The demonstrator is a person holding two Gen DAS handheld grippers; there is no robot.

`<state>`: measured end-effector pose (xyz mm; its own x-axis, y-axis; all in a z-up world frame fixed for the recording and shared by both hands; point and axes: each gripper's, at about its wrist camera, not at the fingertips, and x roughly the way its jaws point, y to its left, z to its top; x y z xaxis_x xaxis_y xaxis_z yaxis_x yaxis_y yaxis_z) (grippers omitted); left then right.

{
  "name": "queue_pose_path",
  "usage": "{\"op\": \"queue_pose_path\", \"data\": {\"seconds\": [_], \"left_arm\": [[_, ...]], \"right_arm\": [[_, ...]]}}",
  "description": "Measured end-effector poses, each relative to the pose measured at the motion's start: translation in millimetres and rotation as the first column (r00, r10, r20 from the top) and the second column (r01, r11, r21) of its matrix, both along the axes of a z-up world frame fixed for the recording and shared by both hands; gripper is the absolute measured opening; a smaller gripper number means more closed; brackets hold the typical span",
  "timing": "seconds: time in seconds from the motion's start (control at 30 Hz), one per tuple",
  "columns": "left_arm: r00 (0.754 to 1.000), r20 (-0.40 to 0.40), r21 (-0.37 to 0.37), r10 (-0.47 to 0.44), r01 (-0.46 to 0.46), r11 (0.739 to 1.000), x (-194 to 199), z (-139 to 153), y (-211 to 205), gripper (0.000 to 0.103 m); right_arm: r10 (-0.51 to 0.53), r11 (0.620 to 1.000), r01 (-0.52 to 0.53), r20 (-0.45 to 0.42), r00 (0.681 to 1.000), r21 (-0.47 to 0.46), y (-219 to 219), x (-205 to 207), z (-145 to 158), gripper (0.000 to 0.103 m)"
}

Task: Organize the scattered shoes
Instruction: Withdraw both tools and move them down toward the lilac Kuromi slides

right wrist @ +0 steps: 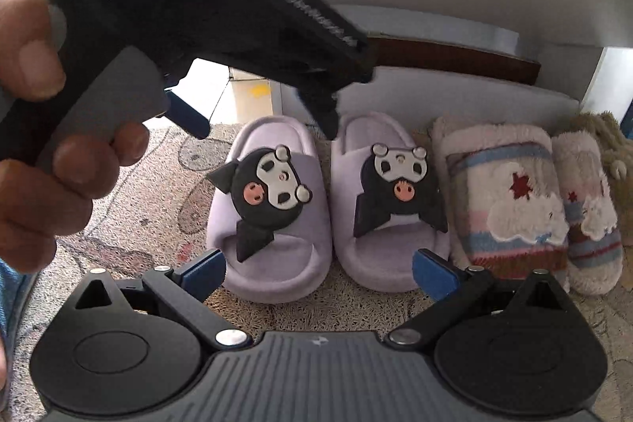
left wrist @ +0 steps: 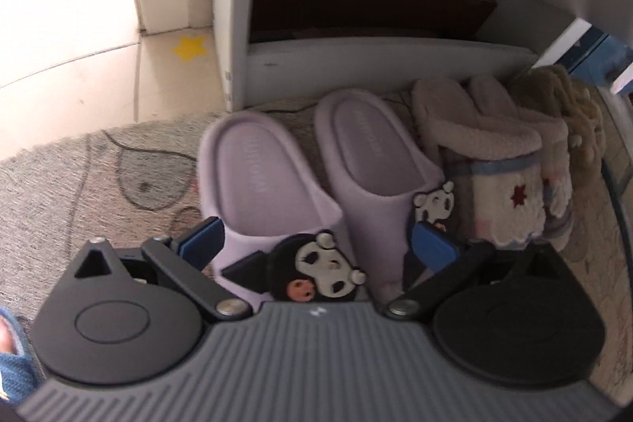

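Hovering low over the rug [left wrist: 99, 176], the left hand-held gripper [left wrist: 316, 244] is spreading its blue-tipped fingers [left wrist: 201, 240] wide apart, and nothing is clamped between them. Right in that gap are sitting the two lilac slippers: the left lilac slipper [left wrist: 257, 184] is lying just ahead of the left finger, its black cartoon charm [left wrist: 312, 271] pressing close to the gripper's body, and the right lilac slipper [left wrist: 372, 161] is lying just inside the right finger. They are resting side by side, nearly touching, heels pointing away toward the white shoe rack [left wrist: 372, 62].

Switching to the right wrist view, the right hand-held gripper [right wrist: 316, 271] is also standing with fingers [right wrist: 433, 269] parted and holding nothing. The lilac pair is lying just ahead of it, toes toward the camera, the left one [right wrist: 269, 224] and the right one [right wrist: 391, 220] each showing a charm on the strap. Off beyond the right finger, the fluffy striped slippers [right wrist: 510, 208] are lying together, touching one another, with a brown plush slipper [right wrist: 609, 141] farther right at the edge of view.

Up and to the left of the right gripper, a hand [right wrist: 43, 129] is wrapping around the handle of the other gripper, whose dark body is hanging above the lilac pair. Past the left gripper's left side, a yellow star sticker [left wrist: 192, 47] is showing on the tiled floor.
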<state>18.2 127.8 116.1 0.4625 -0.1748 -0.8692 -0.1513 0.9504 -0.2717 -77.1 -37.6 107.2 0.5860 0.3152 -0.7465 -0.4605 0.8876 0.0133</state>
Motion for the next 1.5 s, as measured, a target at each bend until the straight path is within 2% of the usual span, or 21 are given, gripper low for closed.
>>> {"op": "queue_pose_path", "data": {"seconds": [0.1,0.27,0.4,0.5,0.77,0.9,1.13,1.3,1.4,1.47,1.5], "left_arm": [[1.0,-0.021,-0.009,0.007,-0.007,1.0,3,-10,-2,0.103],[0.999,-0.016,0.068,-0.045,0.046,0.997,4,-18,-16,0.103],[1.0,-0.015,0.076,-0.027,0.028,0.997,9,-18,-16,0.103],[1.0,-0.012,0.076,-0.022,0.023,0.997,11,-17,-17,0.103],[0.999,-0.028,0.123,-0.022,0.025,0.992,21,-20,-34,0.103],[1.0,-0.025,0.103,-0.004,0.007,0.995,26,-22,-38,0.103],[0.991,-0.005,0.088,0.137,-0.136,0.987,22,-18,-30,0.103],[0.968,-0.048,0.077,0.248,-0.244,0.967,28,-23,-16,0.103],[0.959,-0.069,0.096,0.274,-0.267,0.959,38,-30,-20,0.103],[0.959,-0.111,0.147,0.261,-0.244,0.959,50,-35,-28,0.103],[0.96,-0.117,0.146,0.255,-0.237,0.96,54,-37,-31,0.103]], "right_arm": [[-0.008,1.0,0.008,0.018,1.0,0.009,-1,3,-9,0.101],[-0.016,0.999,0.014,0.046,0.999,0.042,-1,13,-22,0.101],[-0.028,0.998,0.025,0.057,0.998,0.058,0,18,-30,0.101],[-0.036,0.997,0.032,0.054,0.998,0.075,0,21,-36,0.096],[0.015,0.995,-0.021,0.067,0.998,0.1,-4,29,-44,0.094],[0.048,0.99,-0.057,0.07,0.996,0.127,-7,32,-46,0.09],[0.051,0.982,-0.057,0.04,0.998,0.179,-13,40,-50,0.088],[0.057,0.983,-0.063,0.041,0.998,0.17,-12,42,-49,0.088],[0.07,0.983,-0.077,0.049,0.996,0.167,-11,44,-49,0.088],[0.077,0.982,-0.085,0.053,0.996,0.168,-12,45,-50,0.09],[0.076,0.98,-0.084,0.051,0.996,0.18,-14,46,-52,0.092]]}}
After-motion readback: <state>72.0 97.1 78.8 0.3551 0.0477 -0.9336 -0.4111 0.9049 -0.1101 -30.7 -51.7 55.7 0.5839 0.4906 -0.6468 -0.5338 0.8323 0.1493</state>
